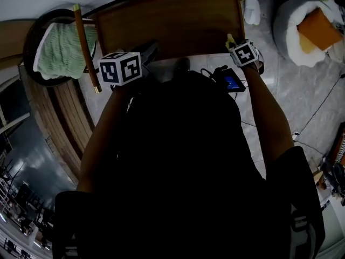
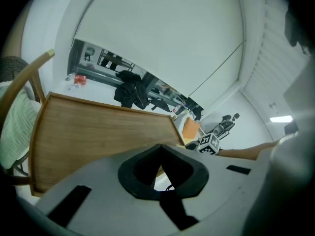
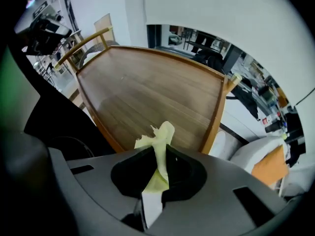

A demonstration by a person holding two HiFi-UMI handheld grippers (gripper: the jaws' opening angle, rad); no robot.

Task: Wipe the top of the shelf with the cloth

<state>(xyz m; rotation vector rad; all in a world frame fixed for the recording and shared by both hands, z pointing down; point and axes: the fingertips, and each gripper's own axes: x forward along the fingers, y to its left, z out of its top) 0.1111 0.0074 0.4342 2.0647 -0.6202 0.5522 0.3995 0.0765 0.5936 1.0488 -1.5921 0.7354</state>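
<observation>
Nearest the person, the right hand-held gripper (image 3: 161, 154) is clamped on a pale yellow-green cloth (image 3: 160, 140), whose crumpled end sticks up past the jaws over the near right corner of the shelf top (image 3: 147, 92). The left hand-held gripper (image 2: 160, 149) has its jaws together on nothing and is at the shelf's near left edge. Farther off, a wooden chair (image 1: 85, 45) draped with green knitted fabric (image 1: 62, 50) stands left of the shelf, and a white beanbag (image 1: 294, 20) with an orange cushion (image 1: 318, 28) lies to its right.

The head view was dim, the person's torso (image 1: 178, 161) nearly black; the gripper views were brighter, a faint sheen on the shelf top (image 3: 147, 92); fisheye edges curved and darkened.
</observation>
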